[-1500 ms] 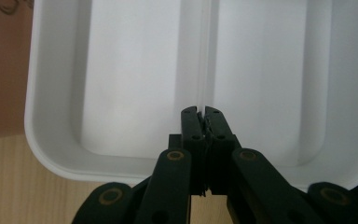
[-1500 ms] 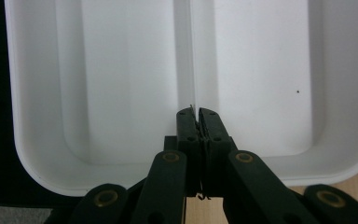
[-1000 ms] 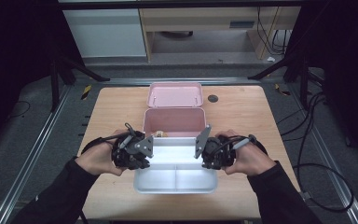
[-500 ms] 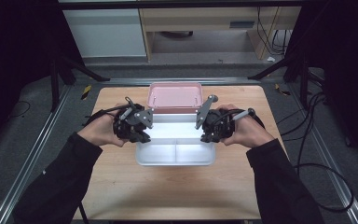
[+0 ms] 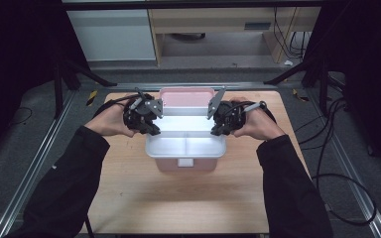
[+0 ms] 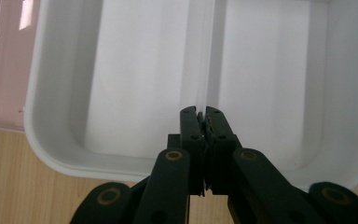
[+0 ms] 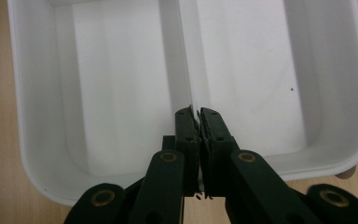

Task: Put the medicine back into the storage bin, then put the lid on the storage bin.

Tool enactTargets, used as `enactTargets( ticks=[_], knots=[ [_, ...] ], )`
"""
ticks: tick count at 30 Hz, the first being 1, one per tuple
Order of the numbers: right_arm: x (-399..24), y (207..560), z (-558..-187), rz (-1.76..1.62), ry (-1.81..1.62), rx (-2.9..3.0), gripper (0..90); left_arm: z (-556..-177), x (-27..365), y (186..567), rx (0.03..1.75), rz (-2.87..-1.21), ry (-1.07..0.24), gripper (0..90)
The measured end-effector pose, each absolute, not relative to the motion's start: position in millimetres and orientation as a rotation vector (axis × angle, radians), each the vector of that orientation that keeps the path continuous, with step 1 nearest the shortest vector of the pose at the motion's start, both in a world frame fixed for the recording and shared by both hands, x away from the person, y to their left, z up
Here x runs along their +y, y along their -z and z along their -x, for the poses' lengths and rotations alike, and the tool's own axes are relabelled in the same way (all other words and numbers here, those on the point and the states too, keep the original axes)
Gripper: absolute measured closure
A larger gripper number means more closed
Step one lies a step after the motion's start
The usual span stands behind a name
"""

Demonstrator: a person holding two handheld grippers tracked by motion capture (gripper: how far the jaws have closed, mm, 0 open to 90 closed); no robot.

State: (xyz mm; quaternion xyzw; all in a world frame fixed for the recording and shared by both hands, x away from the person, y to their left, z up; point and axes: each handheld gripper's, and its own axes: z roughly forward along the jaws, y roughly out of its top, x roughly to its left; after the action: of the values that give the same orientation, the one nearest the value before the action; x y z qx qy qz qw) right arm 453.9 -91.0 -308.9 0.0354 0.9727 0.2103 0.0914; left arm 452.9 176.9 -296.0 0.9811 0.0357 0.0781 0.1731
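High view shows our white two-compartment tray (image 5: pixel 186 146), glossy with a central divider, resting atop the pink box (image 5: pixel 186 163) at mid-bench (image 5: pixel 129 198); our left tool (image 5: pixel 151 130) and right tool (image 5: pixel 217 130) each pinch its divider wall, jaws nearly closed

left gripper (image 5: pixel 151 130) and right gripper (image 5: pixel 217 130) level with each other, jaws pinched closed, tips facing inward, black-sleeved forearms angled in

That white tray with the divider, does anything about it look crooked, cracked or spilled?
Nothing stands out. The white two-compartment plastic tray sits level over the pink plastic box, empty and clean apart from a tiny dark speck, its divider held by the left gripper and right gripper.
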Motion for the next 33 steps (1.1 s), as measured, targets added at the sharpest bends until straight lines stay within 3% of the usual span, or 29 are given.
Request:
enactTargets(
  ticks=[11, 33],
  knots=[
    [-82.4, 309.6, -477.2, -0.116, -0.594, 2.869, 86.5, -478.4, 182.7, 302.3, 0.140, -2.776, -0.218, 87.1],
    [-82.7, 347.4, -504.2, -0.166, -0.568, 2.955, 86.5, -504.7, 172.0, 340.6, 0.149, -2.847, -0.128, 87.1]
  ],
)
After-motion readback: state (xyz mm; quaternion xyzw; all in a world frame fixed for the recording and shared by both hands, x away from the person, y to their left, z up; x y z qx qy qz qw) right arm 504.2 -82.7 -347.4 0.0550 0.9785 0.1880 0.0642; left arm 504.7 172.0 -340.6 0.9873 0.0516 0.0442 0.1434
